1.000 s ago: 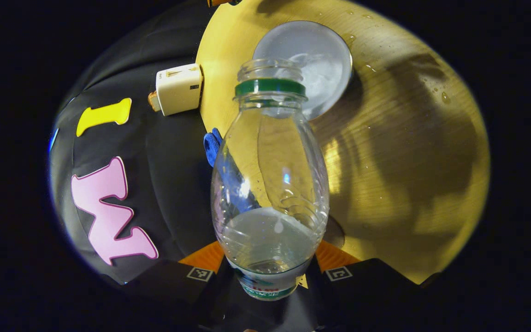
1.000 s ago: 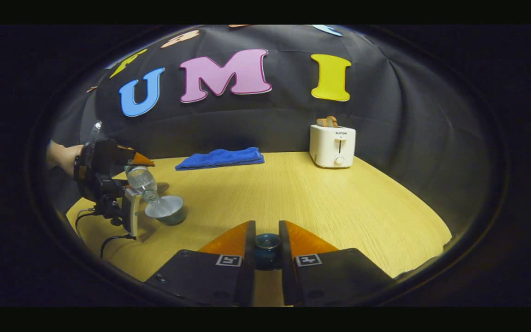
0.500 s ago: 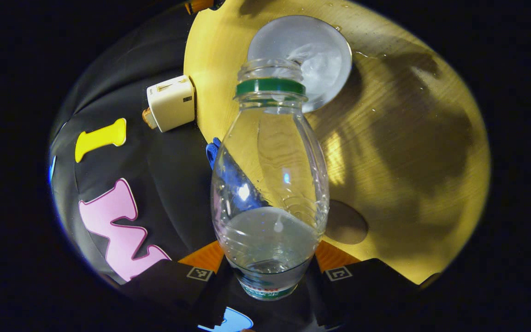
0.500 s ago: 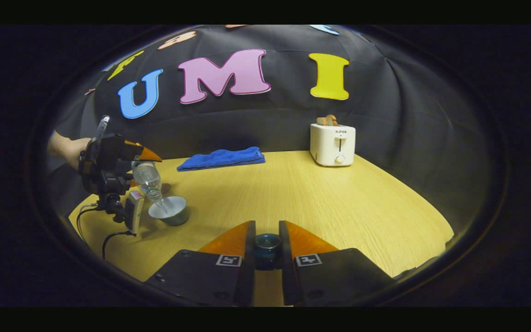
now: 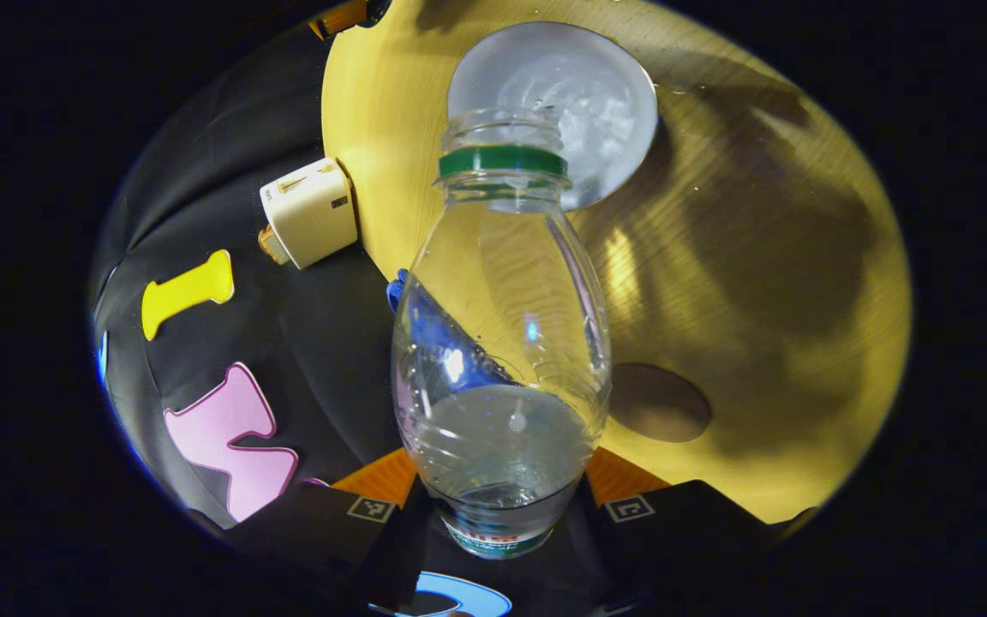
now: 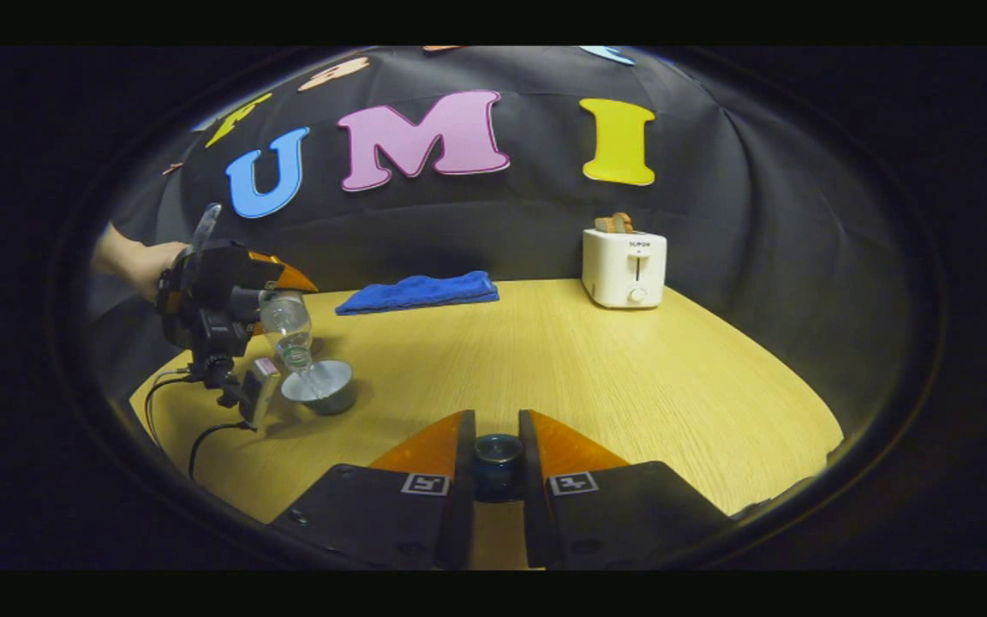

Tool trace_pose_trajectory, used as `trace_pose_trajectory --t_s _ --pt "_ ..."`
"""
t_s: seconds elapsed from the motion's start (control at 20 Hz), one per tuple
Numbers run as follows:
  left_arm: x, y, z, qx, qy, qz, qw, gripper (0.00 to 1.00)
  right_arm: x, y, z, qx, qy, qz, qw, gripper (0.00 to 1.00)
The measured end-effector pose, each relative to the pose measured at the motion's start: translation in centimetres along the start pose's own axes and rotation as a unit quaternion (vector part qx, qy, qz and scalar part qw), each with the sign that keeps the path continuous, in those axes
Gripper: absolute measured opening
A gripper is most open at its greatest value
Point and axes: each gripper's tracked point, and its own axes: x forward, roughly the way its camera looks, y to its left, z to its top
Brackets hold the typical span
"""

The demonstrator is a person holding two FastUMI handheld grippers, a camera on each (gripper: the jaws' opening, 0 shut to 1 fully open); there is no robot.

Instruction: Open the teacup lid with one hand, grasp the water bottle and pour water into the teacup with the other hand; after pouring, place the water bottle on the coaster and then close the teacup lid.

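Water bottle (image 5: 502,343) clamped in left gripper (image 5: 500,506), tipped over teacup (image 5: 555,103)

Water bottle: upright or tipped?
Tipped: the water bottle leans mouth-down over the teacup, held in the left gripper.

Yellow wood-grain bench (image 6: 596,377). Far right: white toaster (image 6: 627,267). Far middle: folded blue towel (image 6: 418,291). Left: teacup (image 6: 322,387), open. Round brown coaster (image 5: 660,401) on bench near teacup.
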Motion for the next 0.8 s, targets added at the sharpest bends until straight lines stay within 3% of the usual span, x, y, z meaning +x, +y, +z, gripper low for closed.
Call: trace_pose_trajectory --t_s 0.1,0.3,0.4,0.5,0.55,0.75,0.8 --pt "-0.2 0.8 0.1 0.012 -0.008 0.014 1.0 0.73 -0.1 0.4 0.0 0.002 0.001 0.004 1.0 0.32" --pt "-0.6 2.0 0.1 0.032 -0.014 0.034 0.999 0.73 -0.4 1.4 0.3 0.009 0.002 0.015 1.0 0.32" --pt "-0.2 1.9 -0.1 0.038 -0.011 0.033 0.999 0.73 -0.3 1.6 0.5 0.006 0.002 0.018 1.0 0.27" --pt "-0.1 2.1 -0.2 0.043 -0.01 0.034 0.998 0.73 -0.4 1.6 0.7 0.003 0.0 0.02 1.0 0.32" --pt "-0.1 2.2 -0.1 0.045 -0.01 0.038 0.998 0.73 -0.4 1.7 0.8 0.003 0.0 0.021 1.0 0.27" --pt "-0.7 3.2 0.1 0.061 -0.015 0.06 0.996 0.73 -0.3 1.8 1.2 0.005 -0.001 0.02 1.0 0.27" --pt "-0.7 3.2 -0.1 0.061 -0.015 0.063 0.996 0.73 -0.2 1.7 1.4 0.004 -0.002 0.017 1.0 0.32"
